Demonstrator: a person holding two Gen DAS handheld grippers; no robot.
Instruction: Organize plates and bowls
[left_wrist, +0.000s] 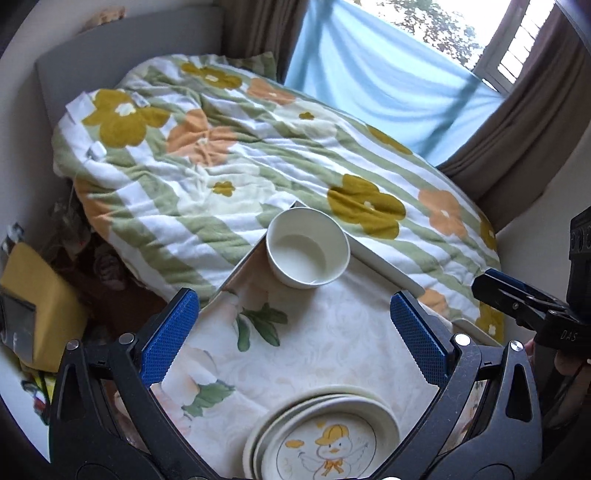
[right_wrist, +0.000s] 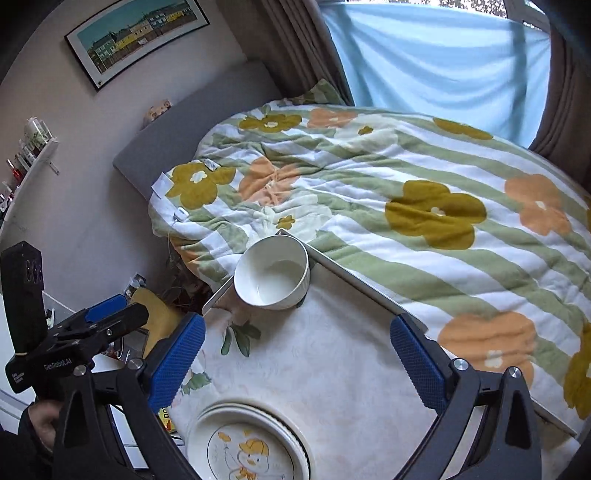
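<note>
A white bowl (left_wrist: 307, 246) stands at the far corner of a small table covered with a floral cloth (left_wrist: 332, 332); it also shows in the right wrist view (right_wrist: 272, 273). A stack of cream plates with a duck picture on top (left_wrist: 325, 435) lies at the near edge, also in the right wrist view (right_wrist: 247, 443). My left gripper (left_wrist: 295, 339) is open and empty above the cloth, between plates and bowl. My right gripper (right_wrist: 299, 362) is open and empty, likewise above the cloth. Each gripper shows at the edge of the other's view: the right one (left_wrist: 517, 302), the left one (right_wrist: 107, 321).
A bed with a flowered quilt (right_wrist: 406, 206) lies just behind the table. A yellow object (left_wrist: 40, 295) sits on the floor at the left. A window with a blue cloth (left_wrist: 388, 85) and brown curtains is at the back.
</note>
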